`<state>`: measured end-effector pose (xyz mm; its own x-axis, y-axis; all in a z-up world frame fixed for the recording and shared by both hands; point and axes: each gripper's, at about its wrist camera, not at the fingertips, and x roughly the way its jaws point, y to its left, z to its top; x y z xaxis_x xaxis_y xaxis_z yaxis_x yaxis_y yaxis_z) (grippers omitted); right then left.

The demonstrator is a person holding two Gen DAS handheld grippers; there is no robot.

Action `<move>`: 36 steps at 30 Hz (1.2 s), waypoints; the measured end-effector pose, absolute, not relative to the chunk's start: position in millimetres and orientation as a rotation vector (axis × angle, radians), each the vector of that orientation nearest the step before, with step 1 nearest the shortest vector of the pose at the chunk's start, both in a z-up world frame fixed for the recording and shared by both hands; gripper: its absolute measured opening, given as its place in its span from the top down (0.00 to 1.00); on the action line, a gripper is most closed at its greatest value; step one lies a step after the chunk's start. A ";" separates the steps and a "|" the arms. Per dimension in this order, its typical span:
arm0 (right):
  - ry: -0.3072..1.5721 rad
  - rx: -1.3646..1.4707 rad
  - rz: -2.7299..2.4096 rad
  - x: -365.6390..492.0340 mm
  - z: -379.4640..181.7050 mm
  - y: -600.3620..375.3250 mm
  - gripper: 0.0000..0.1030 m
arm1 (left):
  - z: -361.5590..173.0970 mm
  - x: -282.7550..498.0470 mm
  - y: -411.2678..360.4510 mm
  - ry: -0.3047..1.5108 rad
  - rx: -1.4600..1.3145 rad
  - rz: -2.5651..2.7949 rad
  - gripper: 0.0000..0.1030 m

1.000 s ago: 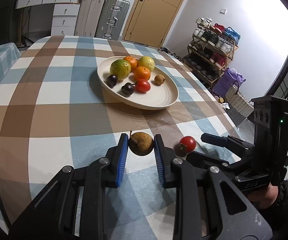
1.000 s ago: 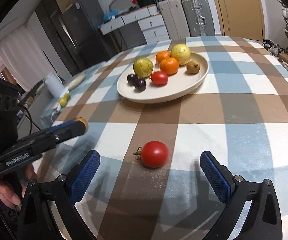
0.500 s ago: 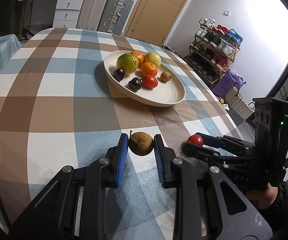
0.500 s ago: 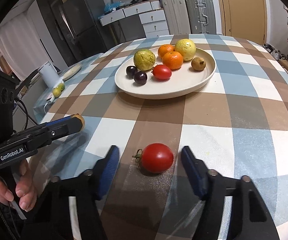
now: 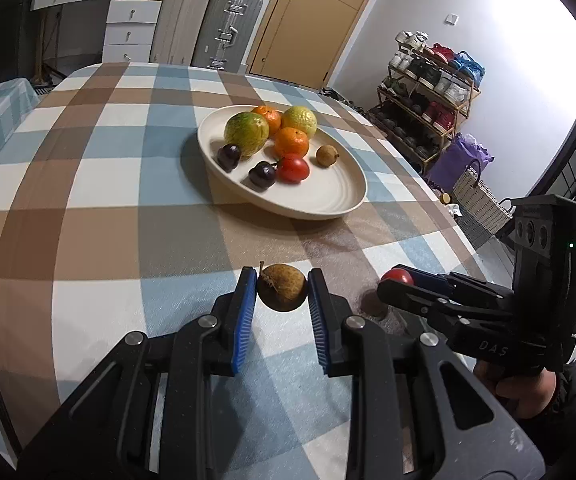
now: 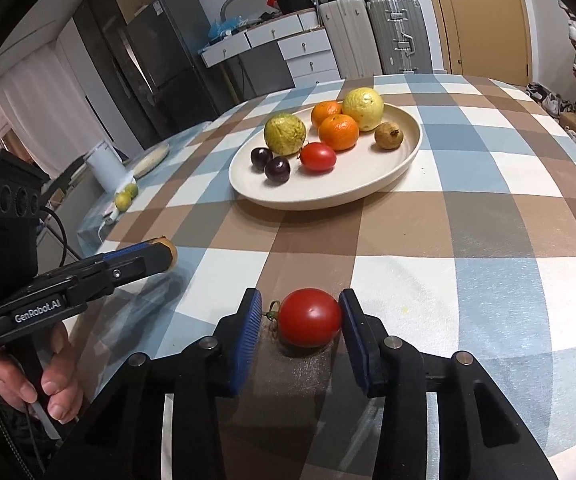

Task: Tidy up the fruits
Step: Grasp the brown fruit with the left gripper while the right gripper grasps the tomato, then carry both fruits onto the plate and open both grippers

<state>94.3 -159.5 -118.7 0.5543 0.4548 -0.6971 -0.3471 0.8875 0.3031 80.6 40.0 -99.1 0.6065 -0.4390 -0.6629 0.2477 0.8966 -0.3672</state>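
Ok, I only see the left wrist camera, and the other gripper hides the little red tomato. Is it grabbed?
Observer: Not quite. The right gripper has just been closing around the tomato; one pad touches it, the other shows a gap.
Operator: Is it squashed?
Observer: No, it looks round and whole, green stem intact.
Operator: Any fruit off my table?
Observer: Two small yellow-green fruits lie on a side table beside a white cup.

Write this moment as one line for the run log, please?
left gripper: shut on brown fruit | right gripper: jaws just closing around tomato, left pad not touching | plate: eight fruits
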 end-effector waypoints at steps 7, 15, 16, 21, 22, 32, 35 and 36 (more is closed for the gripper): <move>0.831 0.188 0.505 102.4 -111.2 -173.0 0.60 | -83.3 101.2 21.5 0.819 -0.201 -0.422 0.77; 0.813 0.290 0.532 129.3 -103.2 -197.0 0.60 | -71.0 145.0 -1.0 0.826 -0.195 -0.449 0.77; 0.809 0.296 0.533 132.6 -101.6 -199.9 0.60 | -69.9 150.9 -5.8 0.824 -0.187 -0.454 0.77; 0.790 0.306 0.539 156.3 -91.3 -209.9 0.60 | -70.7 177.6 -24.1 0.838 -0.185 -0.475 0.77; 0.786 0.307 0.540 159.6 -90.1 -211.0 0.60 | -71.5 182.6 -26.9 0.843 -0.194 -0.482 0.77; 0.787 0.263 0.567 202.5 -92.2 -209.0 0.60 | -77.7 234.5 -36.1 0.876 -0.252 -0.494 0.77; 0.790 0.241 0.608 211.7 -95.2 -205.0 0.60 | -76.5 246.6 -38.6 0.879 -0.259 -0.514 0.77; 0.788 0.220 0.618 213.3 -95.0 -202.0 0.60 | -76.4 249.4 -40.1 0.881 -0.259 -0.519 0.77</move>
